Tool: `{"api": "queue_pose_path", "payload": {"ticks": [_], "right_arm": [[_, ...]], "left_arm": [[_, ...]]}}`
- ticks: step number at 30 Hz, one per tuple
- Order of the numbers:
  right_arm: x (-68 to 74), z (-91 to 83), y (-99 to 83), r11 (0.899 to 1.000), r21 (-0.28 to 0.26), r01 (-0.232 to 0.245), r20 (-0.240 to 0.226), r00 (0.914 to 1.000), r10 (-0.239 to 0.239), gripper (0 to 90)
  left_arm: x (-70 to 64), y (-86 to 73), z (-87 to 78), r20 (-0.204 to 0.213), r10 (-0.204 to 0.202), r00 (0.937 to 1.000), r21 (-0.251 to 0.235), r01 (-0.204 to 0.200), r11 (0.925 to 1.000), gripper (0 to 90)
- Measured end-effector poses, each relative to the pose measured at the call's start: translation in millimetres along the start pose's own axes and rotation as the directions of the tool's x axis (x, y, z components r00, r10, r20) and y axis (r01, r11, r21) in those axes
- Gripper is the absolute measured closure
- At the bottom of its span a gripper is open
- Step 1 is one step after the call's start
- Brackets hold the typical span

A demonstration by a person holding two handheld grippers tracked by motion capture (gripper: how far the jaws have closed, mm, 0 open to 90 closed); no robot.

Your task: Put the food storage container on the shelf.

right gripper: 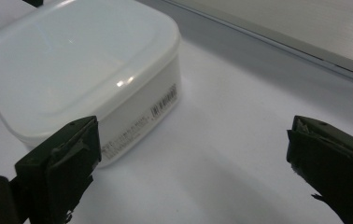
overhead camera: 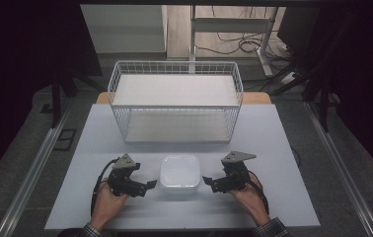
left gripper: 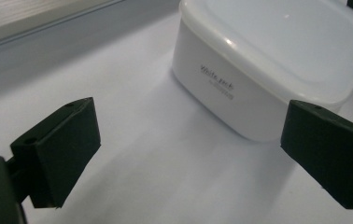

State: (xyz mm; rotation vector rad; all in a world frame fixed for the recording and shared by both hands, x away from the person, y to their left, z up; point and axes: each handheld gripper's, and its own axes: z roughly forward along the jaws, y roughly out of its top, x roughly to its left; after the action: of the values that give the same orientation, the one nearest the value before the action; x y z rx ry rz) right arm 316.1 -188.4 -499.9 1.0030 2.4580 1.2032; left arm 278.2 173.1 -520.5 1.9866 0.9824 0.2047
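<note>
A lidded white plastic container (overhead camera: 179,172) sits near the table's (overhead camera: 273,133) front edge. The left gripper (overhead camera: 148,184) and right gripper (overhead camera: 207,179), both spread and empty, flank it. Best to close in evenly on opposite walls.

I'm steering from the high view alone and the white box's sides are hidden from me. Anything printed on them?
Observer: Yes. The left gripper view shows small grey lettering on the side of the white box that faces the left gripper.
Operator: And the side toward the right gripper?
Observer: The right gripper view shows a label with fine print, perhaps a barcode, on the wall of the box facing the right gripper; too small to read.
Operator: Is the lid on properly?
Observer: From both gripper views the lid sits flat with its rim overhanging the walls all round the corners shown.
Operator: Are either gripper's jaws touching the box?
Observer: No. In each gripper view the jaws stand wide apart, short of the box.
</note>
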Motion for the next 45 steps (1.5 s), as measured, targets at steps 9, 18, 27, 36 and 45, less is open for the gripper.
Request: {"api": "queue_pose_path", "payload": {"ticks": [9,18,27,36,45], "right_arm": [[10.0,-1.5,13.3,1.000,-0.013,0.008,-0.027,0.9996,-0.009,3.0],[25.9,2.0,29.8,1.000,-0.009,0.012,-0.023,0.9997,-0.012,1.9],[30.1,18.1,38.6,0.998,0.045,-0.033,-0.060,0.9975,0.036,6.4],[25.5,27.0,30.7,0.987,0.119,-0.109,-0.194,0.9723,0.131,19.7],[22.5,7.2,28.9,0.966,0.154,-0.208,-0.178,0.9558,0.234,54.8]], "left_arm": [[1.0,11.5,-4.6,0.042,-0.026,0.9988,-0.005,0.026,0.9996,5.3],[-5.6,28.5,5.3,0.099,-0.028,0.9947,0.002,0.028,0.9996,4.1],[-8.4,35.5,21.2,0.113,-0.030,0.9931,0.029,0.027,0.9992,8.0],[-7.1,27.8,27.6,0.256,-0.116,0.9596,0.100,0.093,0.9906,22.3],[-8.8,23.4,7.5,0.247,-0.133,0.9597,0.077,0.118,0.9901,55.9]]}}
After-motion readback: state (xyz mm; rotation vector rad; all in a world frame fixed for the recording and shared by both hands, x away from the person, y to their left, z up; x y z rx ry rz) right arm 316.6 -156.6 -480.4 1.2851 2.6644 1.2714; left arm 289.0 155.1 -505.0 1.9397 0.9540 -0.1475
